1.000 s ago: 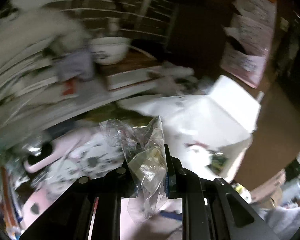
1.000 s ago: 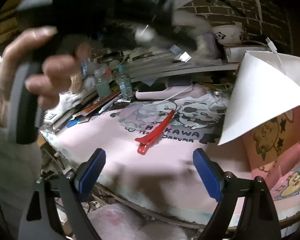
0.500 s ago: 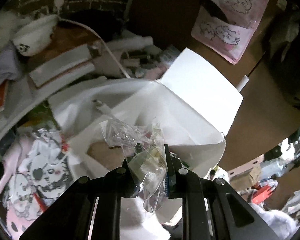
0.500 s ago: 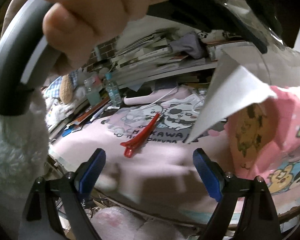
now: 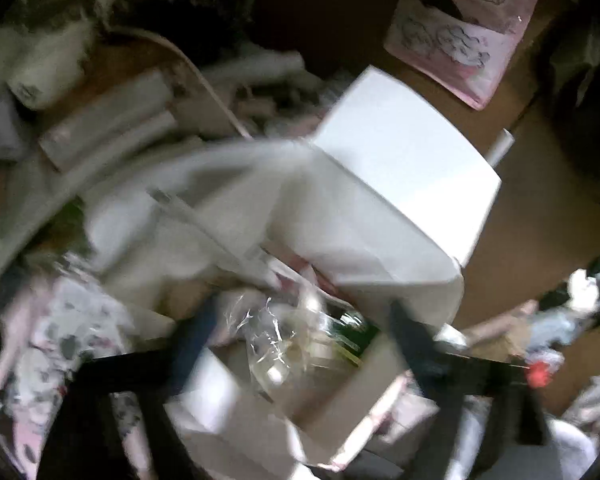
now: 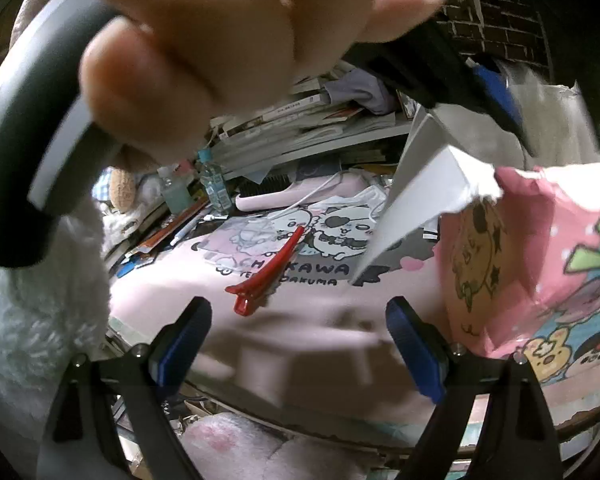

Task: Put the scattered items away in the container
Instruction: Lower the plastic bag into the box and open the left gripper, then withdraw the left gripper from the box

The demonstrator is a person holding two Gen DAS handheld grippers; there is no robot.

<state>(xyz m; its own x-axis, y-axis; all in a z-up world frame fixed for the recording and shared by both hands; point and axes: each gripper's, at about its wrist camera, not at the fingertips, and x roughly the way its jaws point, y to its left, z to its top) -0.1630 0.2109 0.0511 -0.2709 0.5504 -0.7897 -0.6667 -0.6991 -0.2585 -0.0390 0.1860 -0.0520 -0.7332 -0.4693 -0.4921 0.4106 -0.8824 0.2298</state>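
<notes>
Left gripper: fingers were pinching the bag 0.5 s ago, now spread wide, bag loose between them. Bag sits inside the box, down among the other contents, no longer clamped. Left view is badly motion-blurred, so whether the bag touches the box floor or rests on other stuff, can't tell.

Bag: clear crinkled plastic, something pale inside, details unreadable.

Right gripper: unchanged, fingers spread, holding nothing, hovering over the pink tabletop. Red clip lies on the tabletop ahead of it, same spot, slightly left of centre, well clear of both fingers.

Left hand and its gripper handle fill the top of the right view and hide most of the box; only a white flap and pink printed side show.
</notes>
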